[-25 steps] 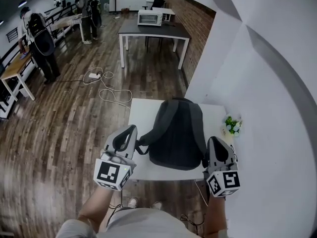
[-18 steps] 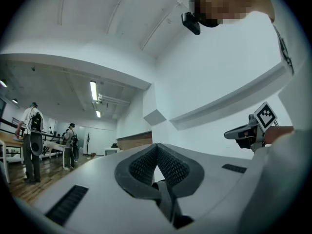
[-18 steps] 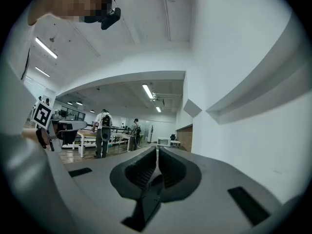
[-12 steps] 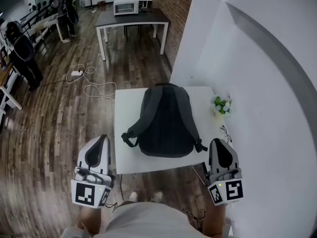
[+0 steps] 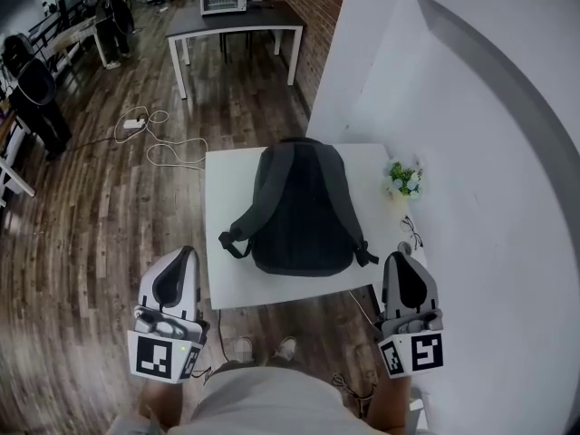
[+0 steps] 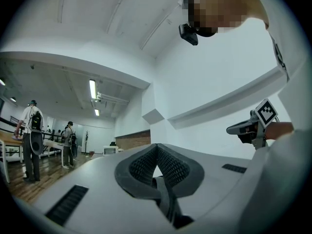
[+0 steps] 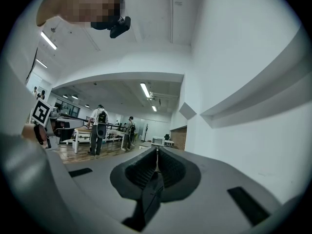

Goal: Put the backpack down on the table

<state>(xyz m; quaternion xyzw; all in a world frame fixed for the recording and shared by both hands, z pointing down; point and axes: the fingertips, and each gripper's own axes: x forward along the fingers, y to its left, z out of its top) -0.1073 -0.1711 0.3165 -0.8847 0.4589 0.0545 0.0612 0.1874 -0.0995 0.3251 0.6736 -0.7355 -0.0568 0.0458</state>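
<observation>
The table (image 5: 227,284) carries the backpack (image 5: 301,208) flat across its middle, base just short of the near edge, so the put-down looks done. Your left gripper (image 5: 185,259) and right gripper (image 5: 400,263) hang off the near corners, both pinched closed on nothing and apart from the bag. Make sure the strap (image 5: 233,241) near the left edge lies fully on the top, and steer clear of the plant (image 5: 401,181) by the right edge.

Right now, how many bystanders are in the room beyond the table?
2: the nearer bystander at the head view's left edge, the farther bystander at its top left corner. More may be hidden.
</observation>
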